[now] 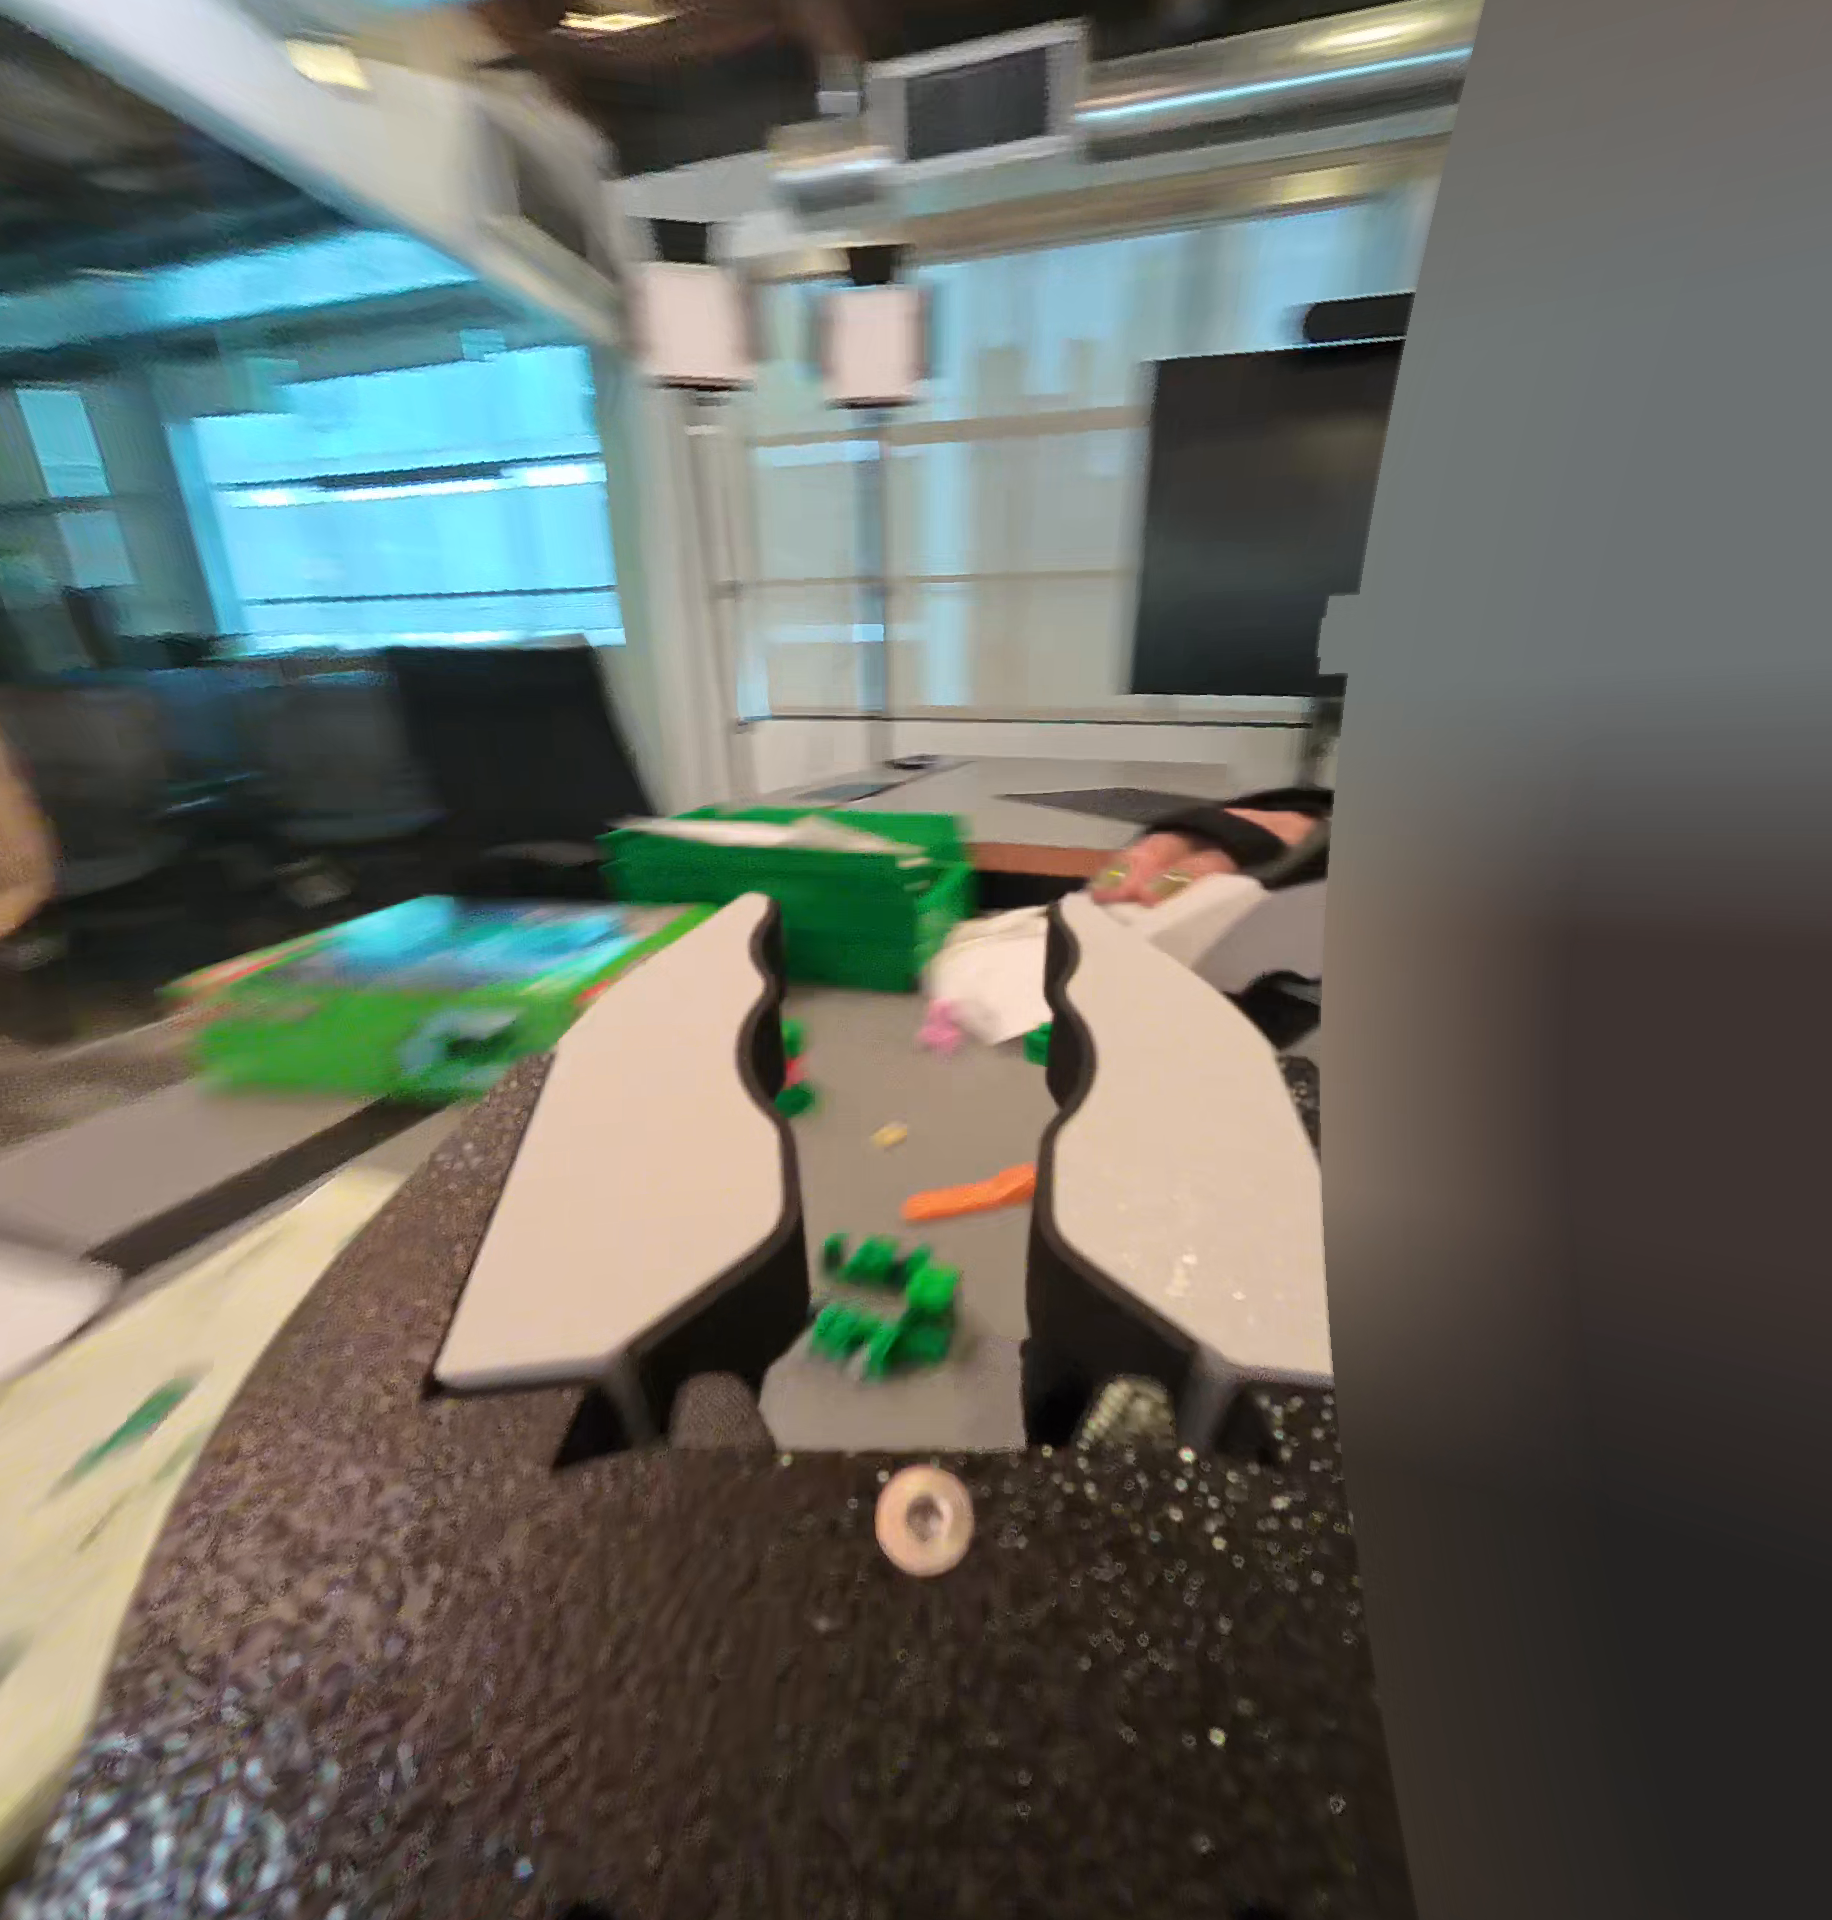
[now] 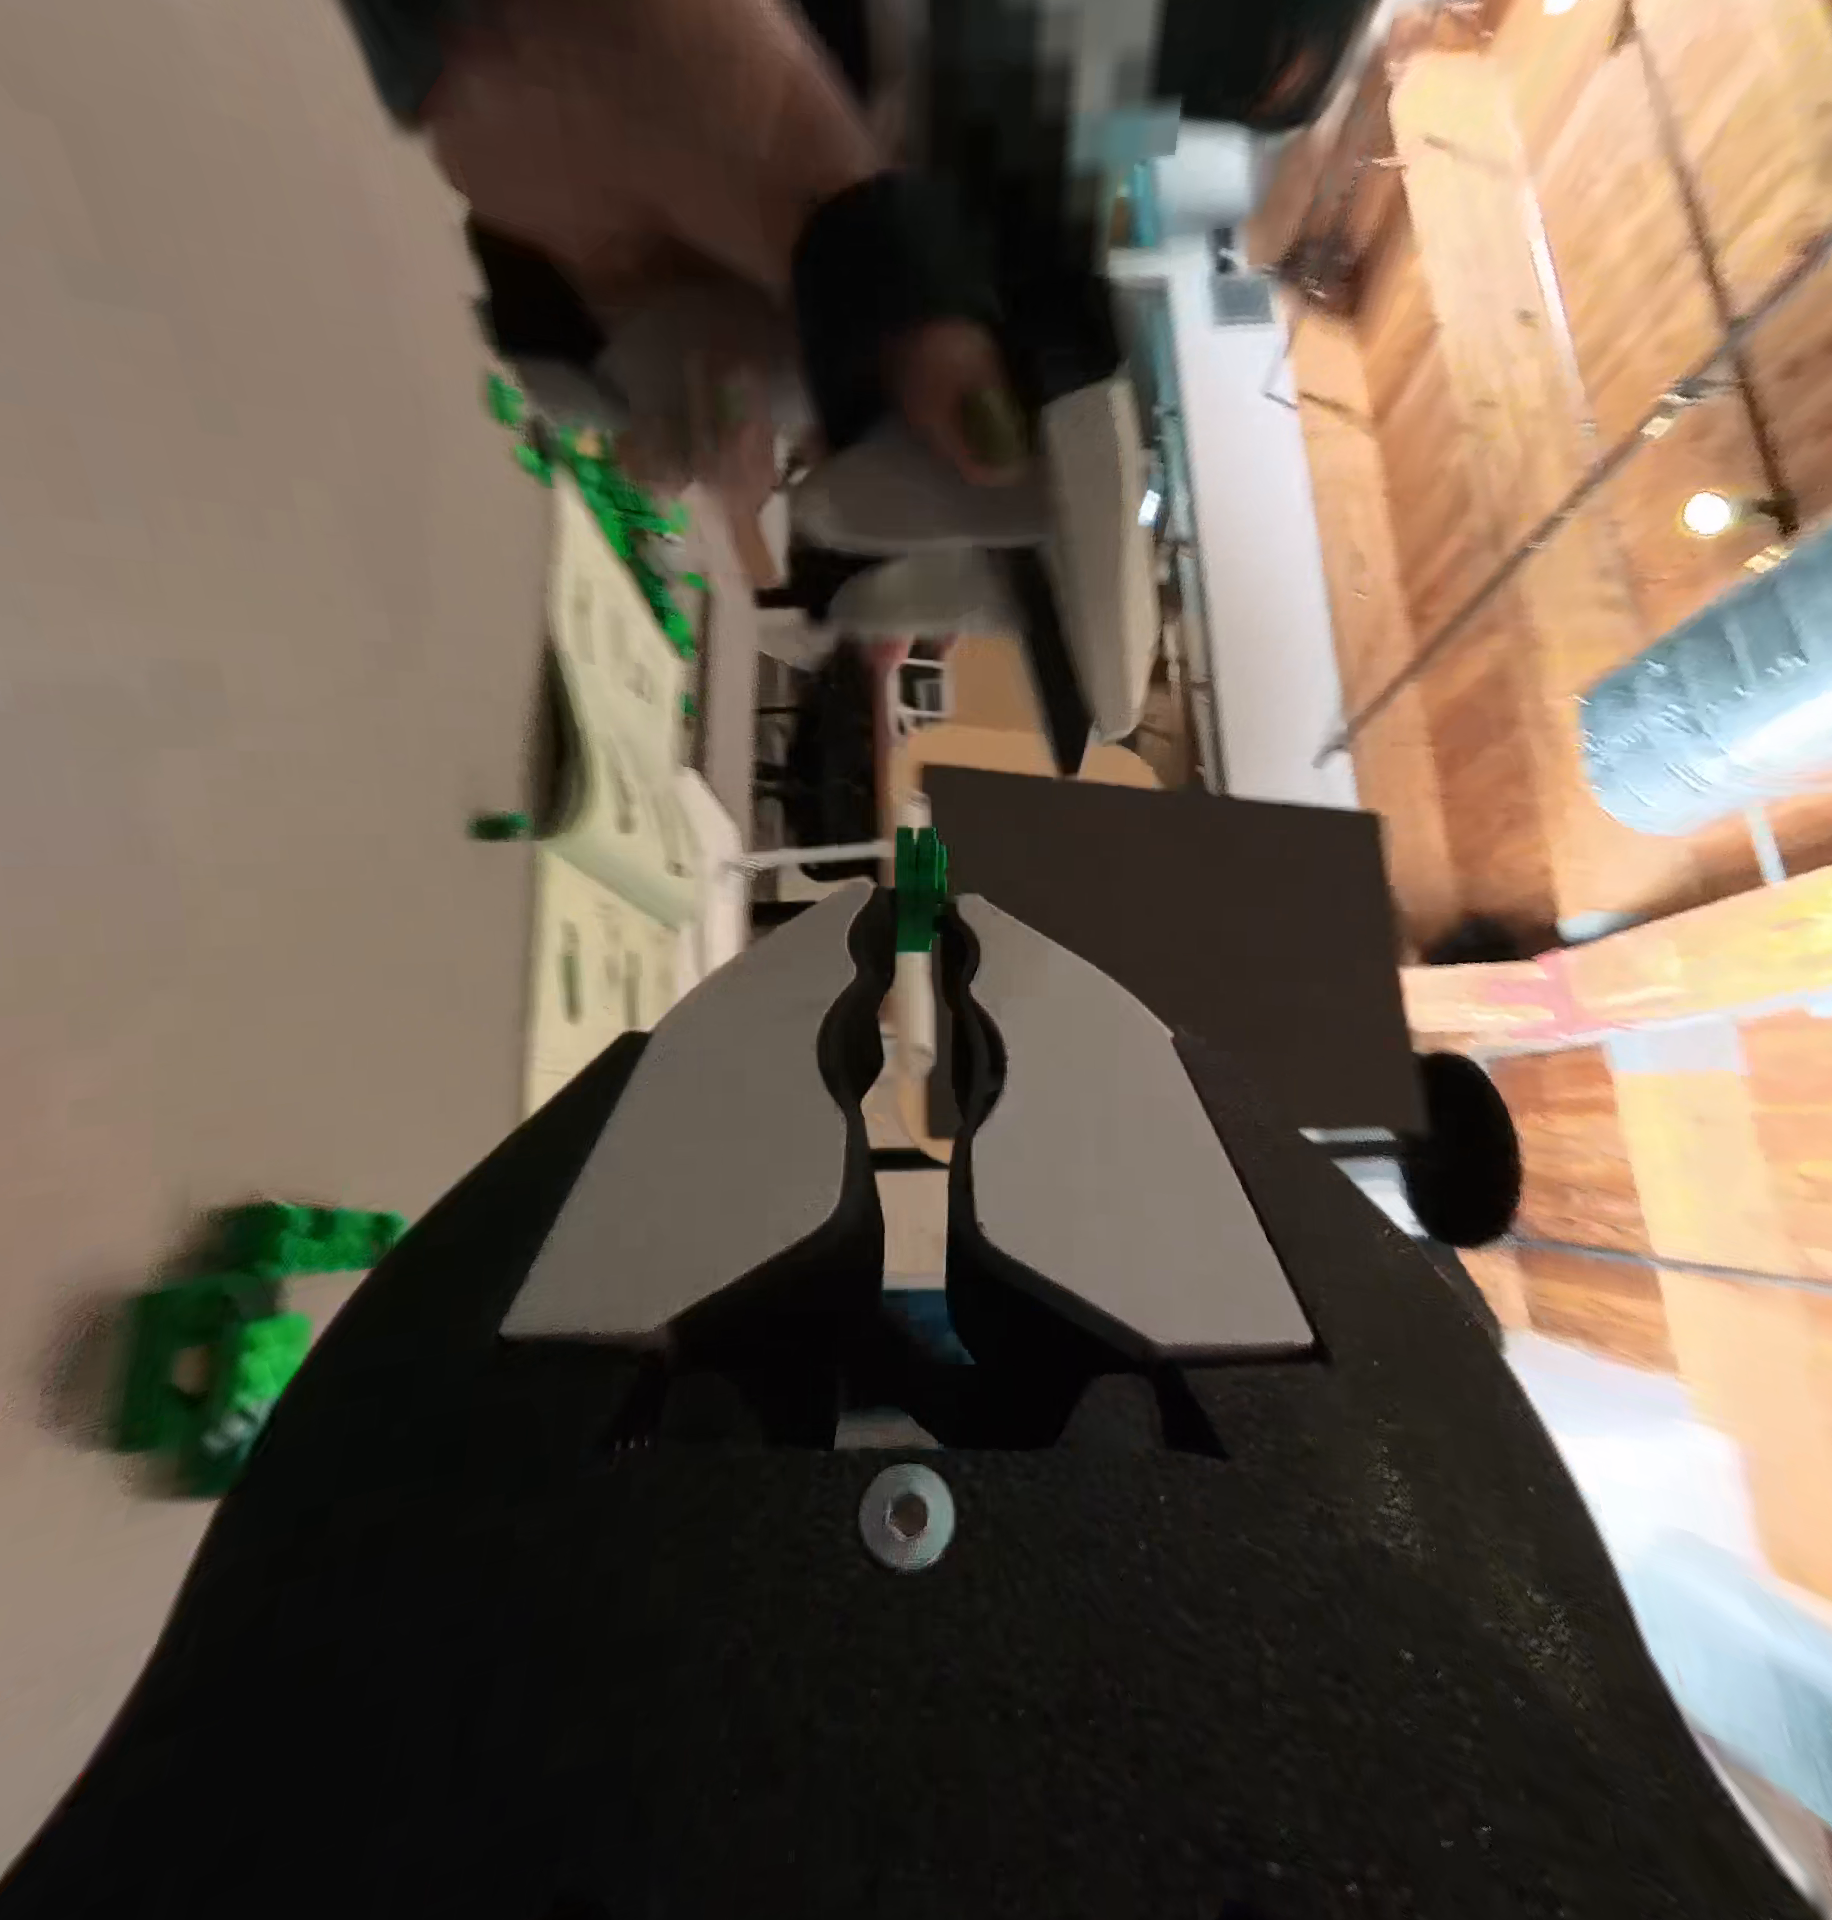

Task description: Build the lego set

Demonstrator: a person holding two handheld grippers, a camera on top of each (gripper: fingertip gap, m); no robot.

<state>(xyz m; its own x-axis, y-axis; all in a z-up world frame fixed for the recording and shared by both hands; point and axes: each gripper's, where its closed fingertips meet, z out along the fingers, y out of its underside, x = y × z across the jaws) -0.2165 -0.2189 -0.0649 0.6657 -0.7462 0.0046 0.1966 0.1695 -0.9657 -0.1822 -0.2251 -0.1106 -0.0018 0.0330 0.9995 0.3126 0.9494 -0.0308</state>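
Note:
My left gripper (image 1: 912, 940) is open and empty, held above the grey table (image 1: 922, 1153). Below it lies a small green lego assembly (image 1: 886, 1304) and an orange brick separator (image 1: 969, 1193). My right gripper (image 2: 914, 914) is rolled on its side and shut on a small green lego piece (image 2: 917, 883) that sticks out past its tips. A green lego assembly (image 2: 237, 1351) lies on the table at the lower left of the right wrist view. More loose green pieces (image 2: 621, 520) lie farther off on the instruction booklet (image 2: 611, 748).
A green lego box (image 1: 413, 997) lies at the left and a green bin (image 1: 808, 883) behind it. A white bag (image 1: 985, 982) and a pink piece (image 1: 941, 1029) lie beyond. A person's hand (image 1: 1151, 868) rests at the right. A blurred patch covers the right side. Across from one pair of fingers to the other is roughly 6 cm.

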